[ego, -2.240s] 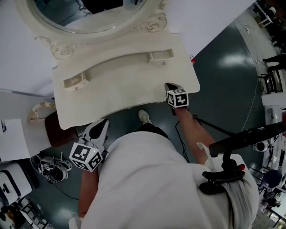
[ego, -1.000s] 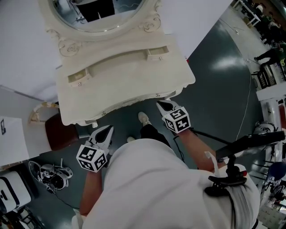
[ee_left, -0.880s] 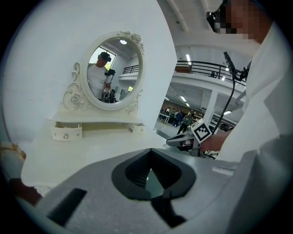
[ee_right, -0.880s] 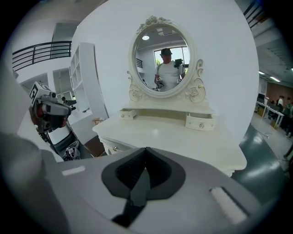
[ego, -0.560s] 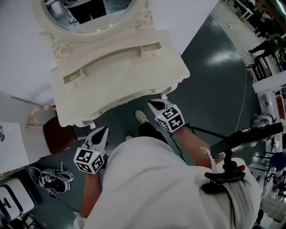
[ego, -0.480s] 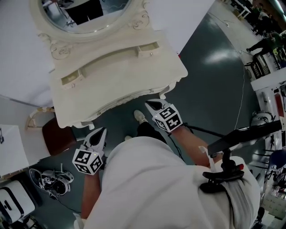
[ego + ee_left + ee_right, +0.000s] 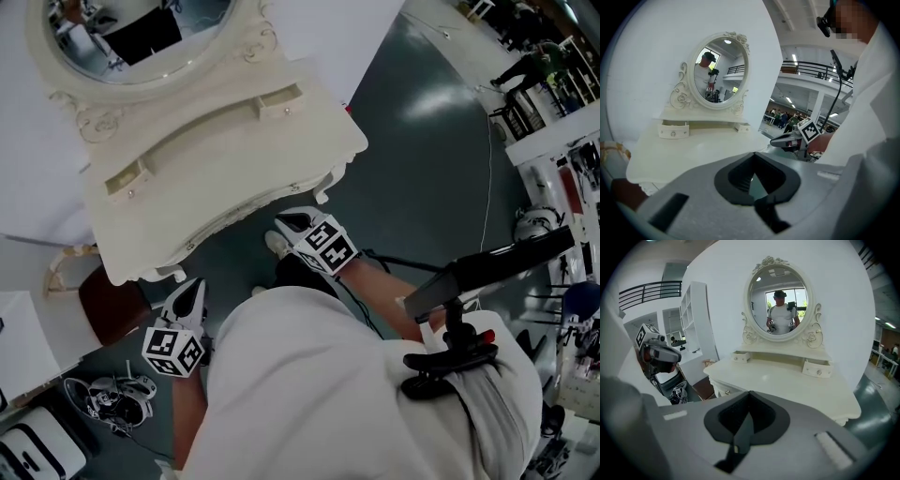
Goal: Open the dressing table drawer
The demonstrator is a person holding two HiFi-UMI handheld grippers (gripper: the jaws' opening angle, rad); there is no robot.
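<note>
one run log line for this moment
left hand-held gripper: shut, empty | right hand-held gripper: shut, empty | dressing table drawer: closed, untouched

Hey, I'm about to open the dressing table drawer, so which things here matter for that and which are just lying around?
For the job:
dressing table
knob on its front
left gripper
right gripper

Just lying about:
brown stool beside the table
tangle of gear on the floor

White wall [image 7: 834,287] met a glossy dark floor [image 7: 422,178] that caught overhead light; a brown stool [image 7: 108,305] stood on it.
</note>
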